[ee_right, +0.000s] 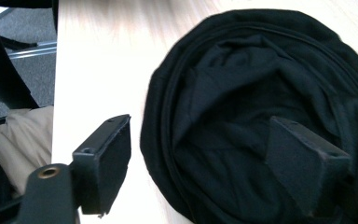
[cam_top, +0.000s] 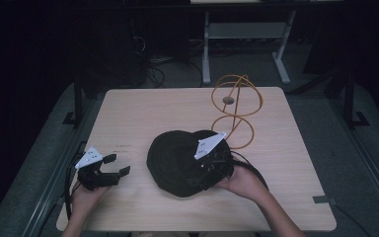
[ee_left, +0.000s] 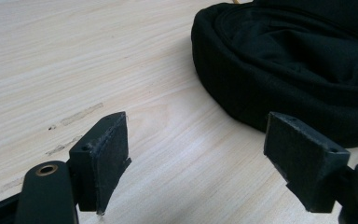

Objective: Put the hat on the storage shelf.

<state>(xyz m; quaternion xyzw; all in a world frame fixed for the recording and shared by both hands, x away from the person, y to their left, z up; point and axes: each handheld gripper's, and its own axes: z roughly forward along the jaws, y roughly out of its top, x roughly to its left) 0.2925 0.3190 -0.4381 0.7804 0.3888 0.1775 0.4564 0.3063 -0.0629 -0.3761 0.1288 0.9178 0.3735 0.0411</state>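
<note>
Nearest the person, the left claw [cam_top: 119,165] rests low at the near left of the light wooden tabletop [cam_top: 143,111], held in the left hand [cam_top: 86,195]. Its jaws stand wide apart with bare wood between them; in the left gripper view [ee_left: 196,154] they grip nothing. A grey three-cornered plate sits on top of it. A few faint scuff marks [ee_left: 74,116] lie on the wood just left of its jaws.

At near centre lies the round black fabric hat [cam_top: 177,160], a soft crumpled piece with a thick rolled rim, open side up. It rests flat on the tabletop, well apart from the left claw and to its right. In the left gripper view the hat's rim [ee_left: 242,88] lies just beyond the right jaw, not touching it.

The right claw [ee_right: 198,161] is over the near right part of the hat, held in the right hand [cam_top: 242,182], which rests at the hat's near right edge. Its jaws stand wide and straddle the rim: one jaw is outside over bare wood, the other is over the dark folds inside the hat. The pads do not press on the cloth; whether the inner jaw touches the fabric cannot be told. A black cable trails from this claw around the hand.

Farther back, right of centre, stands an orange wire stand [cam_top: 237,106] of looped rings, with a small brown disc [cam_top: 228,100] at the middle of the upper loops. Its lower ring lies just beyond the hat's far right edge.
</note>
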